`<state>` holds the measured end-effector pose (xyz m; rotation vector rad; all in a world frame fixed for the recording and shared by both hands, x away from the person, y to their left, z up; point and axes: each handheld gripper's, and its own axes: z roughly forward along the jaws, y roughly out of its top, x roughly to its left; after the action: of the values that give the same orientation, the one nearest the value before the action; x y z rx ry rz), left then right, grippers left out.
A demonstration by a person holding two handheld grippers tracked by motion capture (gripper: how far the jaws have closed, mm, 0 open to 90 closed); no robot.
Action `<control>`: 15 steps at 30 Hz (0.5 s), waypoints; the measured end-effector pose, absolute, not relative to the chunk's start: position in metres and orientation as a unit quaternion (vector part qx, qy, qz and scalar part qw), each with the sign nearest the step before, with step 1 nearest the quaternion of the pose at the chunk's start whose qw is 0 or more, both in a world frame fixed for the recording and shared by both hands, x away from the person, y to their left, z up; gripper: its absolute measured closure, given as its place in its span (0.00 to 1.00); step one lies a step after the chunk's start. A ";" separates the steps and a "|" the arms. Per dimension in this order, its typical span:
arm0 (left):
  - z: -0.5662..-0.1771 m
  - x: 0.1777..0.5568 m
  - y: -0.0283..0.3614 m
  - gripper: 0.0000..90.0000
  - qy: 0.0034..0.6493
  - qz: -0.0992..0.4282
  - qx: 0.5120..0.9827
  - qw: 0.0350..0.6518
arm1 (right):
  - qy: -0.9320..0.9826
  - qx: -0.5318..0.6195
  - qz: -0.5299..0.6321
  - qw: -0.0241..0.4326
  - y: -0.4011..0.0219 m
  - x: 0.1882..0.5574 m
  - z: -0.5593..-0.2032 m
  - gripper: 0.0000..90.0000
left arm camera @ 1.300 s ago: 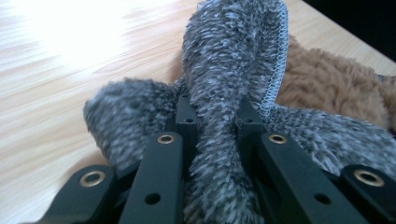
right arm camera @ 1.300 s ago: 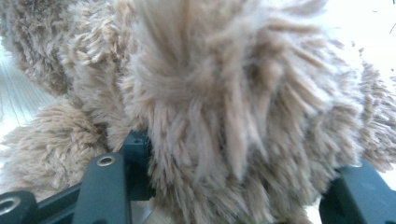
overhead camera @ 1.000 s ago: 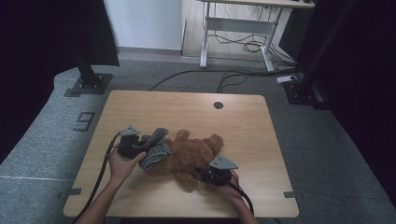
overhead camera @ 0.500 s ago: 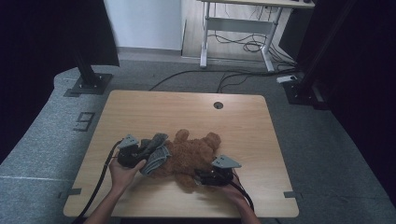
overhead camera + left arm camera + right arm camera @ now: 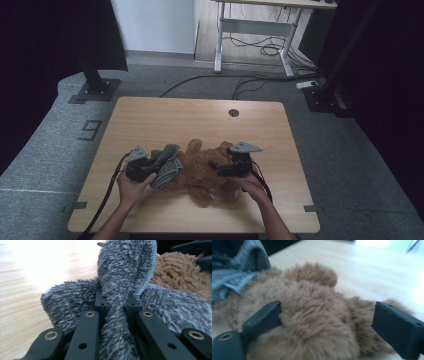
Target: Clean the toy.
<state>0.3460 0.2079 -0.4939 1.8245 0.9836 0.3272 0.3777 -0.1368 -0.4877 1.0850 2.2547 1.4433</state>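
Observation:
A brown plush bear [image 5: 200, 170] lies on the wooden table [image 5: 200, 117], near its front edge. At the bear's left end, a fuzzy grey cloth [image 5: 168, 162] is bunched against it. My left gripper [image 5: 154, 167] is shut on a fold of this grey cloth [image 5: 120, 285], which stands up between the jaws of the left gripper [image 5: 116, 303]. My right gripper [image 5: 217, 167] hovers over the bear's right half. Its jaws have just been opening. In the right gripper view, the gripper [image 5: 327, 313] stands wide, with the bear's fur [image 5: 312, 322] between the jaws but not pinched.
The table has a round cable hole [image 5: 233, 113] at its far edge. Grey carpet surrounds it, with black stand feet [image 5: 95, 90] at the back left and another desk frame [image 5: 250, 35] beyond. Both cables trail off the front edge.
My right gripper has opened and lifted off the bear, moving away from the table's front edge. The left gripper has stayed put, still pinching the grey cloth.

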 end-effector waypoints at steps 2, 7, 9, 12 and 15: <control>-0.494 0.346 0.208 0.87 0.407 0.133 0.754 0.499 | 0.779 0.382 0.487 0.099 -0.133 0.384 -0.493 0.06; -0.493 0.347 0.208 0.87 0.409 0.124 0.754 0.499 | 0.784 0.404 0.469 0.047 -0.130 0.386 -0.506 0.13; -0.493 0.346 0.207 0.87 0.408 0.126 0.754 0.499 | 0.781 0.405 0.473 0.047 -0.128 0.383 -0.509 0.20; -0.493 0.346 0.205 0.87 0.411 0.130 0.752 0.499 | 0.778 0.397 0.485 0.047 -0.130 0.380 -0.511 0.36; -0.493 0.347 0.204 0.87 0.415 0.128 0.749 0.501 | 0.777 0.388 0.492 0.065 -0.130 0.375 -0.510 0.48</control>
<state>0.3473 0.2039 -0.4931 1.8104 1.0038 0.3094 0.3746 -0.1303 -0.5104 1.1695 2.3442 1.4846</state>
